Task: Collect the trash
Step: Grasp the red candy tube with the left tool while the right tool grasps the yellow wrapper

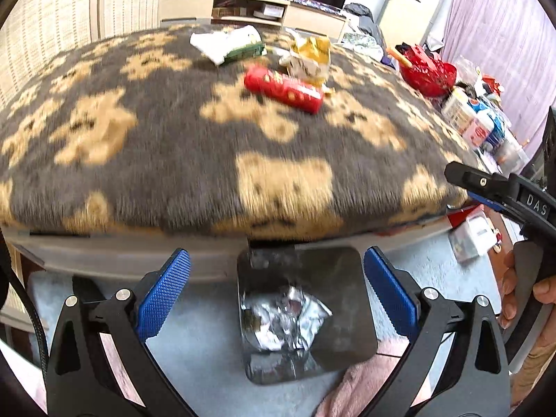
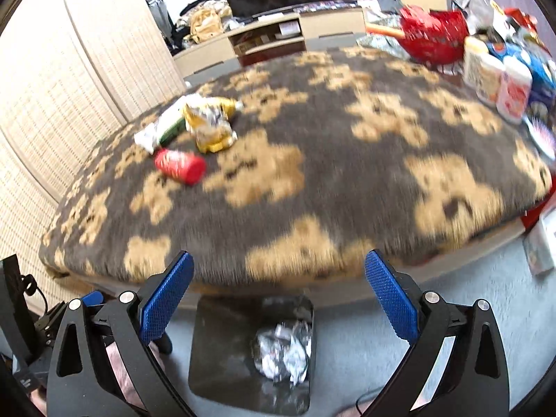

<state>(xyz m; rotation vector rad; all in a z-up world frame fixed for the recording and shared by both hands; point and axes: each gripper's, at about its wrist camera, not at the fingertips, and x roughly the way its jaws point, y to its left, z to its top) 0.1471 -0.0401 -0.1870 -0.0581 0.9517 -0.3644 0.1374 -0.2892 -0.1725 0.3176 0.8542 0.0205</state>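
A dark square bin [image 1: 351,330] stands on the floor below the table edge, with a crumpled silver wrapper [image 1: 285,316] inside. It also shows in the right wrist view [image 2: 222,347] with the wrapper [image 2: 283,351]. On the bear-patterned blanket lie a red packet [image 1: 283,88], a yellow wrapper [image 1: 309,57] and a white and green wrapper [image 1: 227,45]; they show in the right wrist view too: the red packet [image 2: 180,166], the yellow wrapper [image 2: 208,127]. My left gripper [image 1: 277,290] is open and empty above the bin. My right gripper [image 2: 279,295] is open and empty above it too.
The grey and tan blanket [image 1: 173,139] covers the table. A red basket [image 1: 429,71] and several bottles and containers [image 1: 472,121] crowd the right end. A TV cabinet [image 1: 250,10] stands behind. A white box [image 1: 474,238] lies on the pale floor.
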